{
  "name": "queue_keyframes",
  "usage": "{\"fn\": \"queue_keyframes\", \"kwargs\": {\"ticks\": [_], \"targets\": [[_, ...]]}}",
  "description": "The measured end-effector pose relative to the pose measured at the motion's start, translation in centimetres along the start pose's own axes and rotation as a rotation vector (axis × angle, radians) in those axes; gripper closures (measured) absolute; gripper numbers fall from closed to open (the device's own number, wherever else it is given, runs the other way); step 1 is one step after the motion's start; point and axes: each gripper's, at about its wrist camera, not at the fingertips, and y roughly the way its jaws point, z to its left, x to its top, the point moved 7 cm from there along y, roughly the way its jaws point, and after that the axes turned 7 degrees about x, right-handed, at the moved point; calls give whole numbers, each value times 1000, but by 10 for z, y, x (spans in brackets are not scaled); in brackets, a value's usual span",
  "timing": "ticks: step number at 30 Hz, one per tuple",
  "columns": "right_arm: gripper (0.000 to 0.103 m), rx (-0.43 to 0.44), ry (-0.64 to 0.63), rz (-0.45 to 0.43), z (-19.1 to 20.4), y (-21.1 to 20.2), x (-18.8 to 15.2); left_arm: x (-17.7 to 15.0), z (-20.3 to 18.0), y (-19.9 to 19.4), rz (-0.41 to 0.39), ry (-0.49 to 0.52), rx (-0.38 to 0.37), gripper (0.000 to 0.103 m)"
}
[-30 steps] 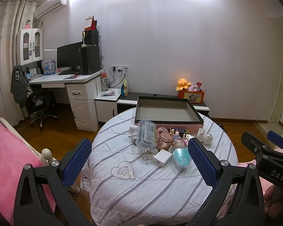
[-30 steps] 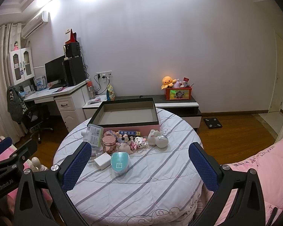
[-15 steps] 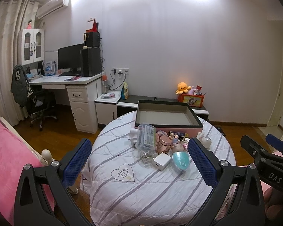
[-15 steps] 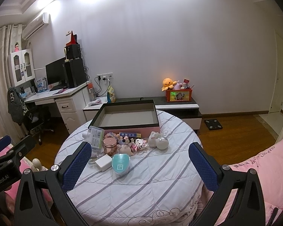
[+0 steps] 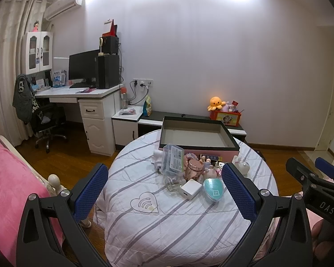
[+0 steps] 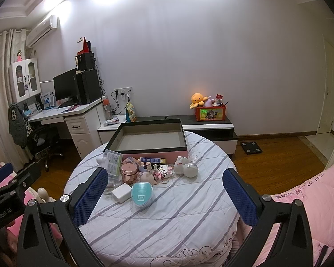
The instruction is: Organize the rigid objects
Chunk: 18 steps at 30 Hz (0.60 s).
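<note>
A round table with a striped white cloth (image 5: 167, 227) (image 6: 178, 218) holds a cluster of small objects: a clear plastic case (image 5: 172, 159) (image 6: 112, 164), a rose-gold jar (image 5: 194, 169) (image 6: 129, 173), a white charger block (image 5: 191, 189) (image 6: 121, 191), a teal oval case (image 5: 213, 190) (image 6: 142, 193), a white round toy (image 6: 187, 166) and small figurines. Behind them stands an empty open box with a dark rim and pink side (image 5: 198, 133) (image 6: 149, 138). My left gripper (image 5: 164, 191) and right gripper (image 6: 164, 195) are both open, empty, held above the table's near side.
A white desk (image 5: 86, 98) with monitor and an office chair (image 5: 44, 120) stand at the left. A low cabinet (image 6: 207, 124) carries a red toy box with an orange plush. Pink bedding (image 5: 4, 178) (image 6: 311, 200) flanks the table. Wooden floor surrounds it.
Both views have drifted slightly back and up, so the table looks a little farther. Both grippers stay open and the objects have not moved.
</note>
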Motion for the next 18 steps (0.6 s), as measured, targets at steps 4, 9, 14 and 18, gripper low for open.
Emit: {"fn": "queue_keyframes", "kwargs": {"ticks": [4, 9, 14, 18], "targets": [[0, 0, 0, 0, 1, 0, -1, -1, 0, 1, -1, 0, 1, 0], [0, 1, 2, 6, -1, 1, -1, -1, 0, 1, 0, 0, -1, 0], [0, 1, 7, 12, -5, 5, -1, 0, -2, 3, 4, 0, -2, 0], [0, -4, 10, 15, -6, 8, -3, -1, -3, 6, 3, 0, -3, 0]]}}
